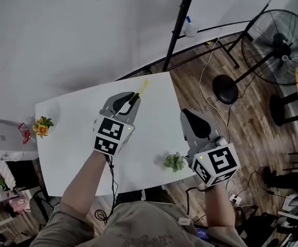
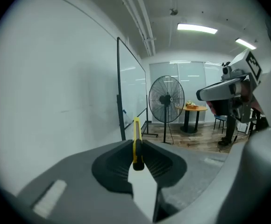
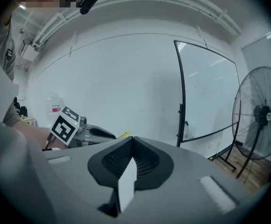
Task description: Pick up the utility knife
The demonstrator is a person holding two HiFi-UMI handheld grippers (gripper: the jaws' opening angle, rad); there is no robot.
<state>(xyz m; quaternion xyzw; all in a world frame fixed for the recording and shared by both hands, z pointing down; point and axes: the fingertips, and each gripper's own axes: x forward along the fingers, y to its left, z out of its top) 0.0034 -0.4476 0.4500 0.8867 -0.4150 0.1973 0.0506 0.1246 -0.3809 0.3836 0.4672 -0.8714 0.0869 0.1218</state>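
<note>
utility knife (image 1: pixel 142 87) between left tongs (image 1: pixel 134 98), above table (image 1: pixel 154 122), right tongs (image 1: pixel 186 113) to their right

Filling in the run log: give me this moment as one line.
left hand-held gripper: shut on utility knife, yellow end protruding | right hand-held gripper: shut, empty | task: knife grasped

The left gripper (image 1: pixel 134 100) and right gripper (image 1: pixel 185 113) are grey moulded shells with black ribbed pads (image 2: pixel 112 166), each carrying a white cube (image 1: pixel 112 135) of black square markers. A black cable (image 1: pixel 111 180) leaves the left one. The shirt (image 1: pixel 138 225) is grey-olive and short-sleeved.
</note>
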